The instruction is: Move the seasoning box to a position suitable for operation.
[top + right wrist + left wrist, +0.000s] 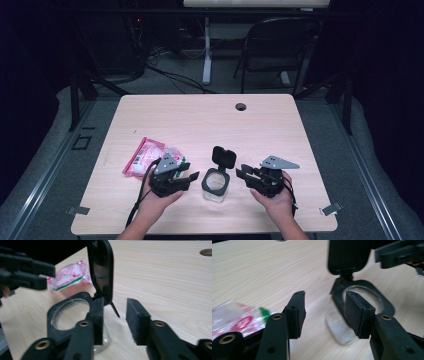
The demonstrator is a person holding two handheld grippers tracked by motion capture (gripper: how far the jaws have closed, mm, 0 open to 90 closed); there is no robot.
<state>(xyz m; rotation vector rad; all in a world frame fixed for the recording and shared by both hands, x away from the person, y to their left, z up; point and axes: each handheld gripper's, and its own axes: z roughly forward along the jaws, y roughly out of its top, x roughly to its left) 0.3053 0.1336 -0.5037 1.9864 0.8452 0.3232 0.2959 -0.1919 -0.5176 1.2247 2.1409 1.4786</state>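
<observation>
In the high view a pale wood counter (200,115) stands on grey floor before a folding chair (280,40), and the clear jar (216,186), black lid (224,156) flipped up, sits between both grippers. The left gripper (324,312) view shows its jaws apart and empty, the jar just right of them and a red-and-white packet (239,320) to the left. In the right gripper (115,320) view the jaws gape empty beside the jar's rim.

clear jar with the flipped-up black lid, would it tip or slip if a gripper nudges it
The clear jar looks empty, so probably light and easy to slide. Its raised lid sits high, perhaps making it tippy. Smooth walls may slip between the pads.

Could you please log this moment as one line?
jar: lid flipped open, upright | left gripper: open, beside jar | right gripper: open, beside jar | packet: on table
</observation>
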